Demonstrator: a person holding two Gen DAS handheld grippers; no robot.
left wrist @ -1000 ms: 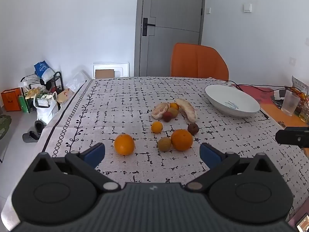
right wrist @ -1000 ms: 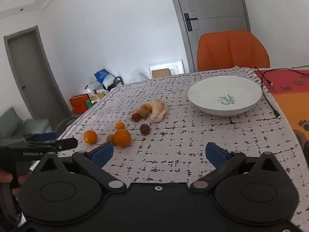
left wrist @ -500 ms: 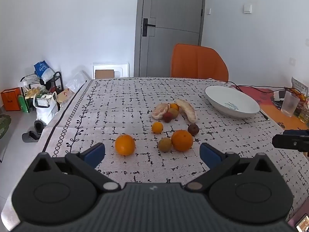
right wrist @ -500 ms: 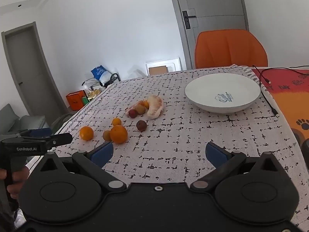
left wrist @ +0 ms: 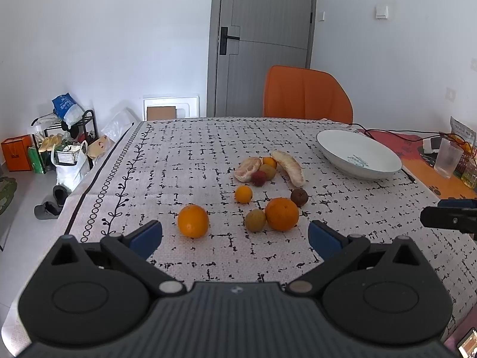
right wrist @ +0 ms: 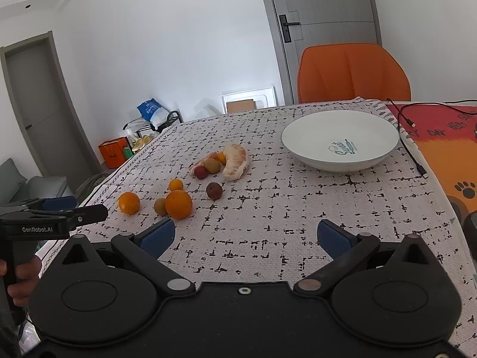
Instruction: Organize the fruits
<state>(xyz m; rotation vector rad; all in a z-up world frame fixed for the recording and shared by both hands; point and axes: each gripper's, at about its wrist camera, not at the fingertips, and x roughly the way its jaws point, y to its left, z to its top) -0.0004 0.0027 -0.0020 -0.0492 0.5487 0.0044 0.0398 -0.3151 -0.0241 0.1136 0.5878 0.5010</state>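
Above the patterned white tablecloth [left wrist: 184, 161] I hold my left gripper [left wrist: 235, 235] and right gripper [right wrist: 243, 234] level, blue pads spread wide, empty; the small orange citrus [right wrist: 221, 157] sits half-hidden behind peeled pomelo segments [right wrist: 235, 162].

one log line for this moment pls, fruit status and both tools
left tool open, empty | right tool open, empty | fruits loose on tablecloth | white bowl empty | step: no pick yet

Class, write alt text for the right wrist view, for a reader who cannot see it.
The open right gripper hovers over a patterned tablecloth, holding nothing. Ahead left lie loose fruits: oranges, small round fruits and peeled citrus segments; an empty white bowl sits ahead right. The hand-held left gripper shows at far left.
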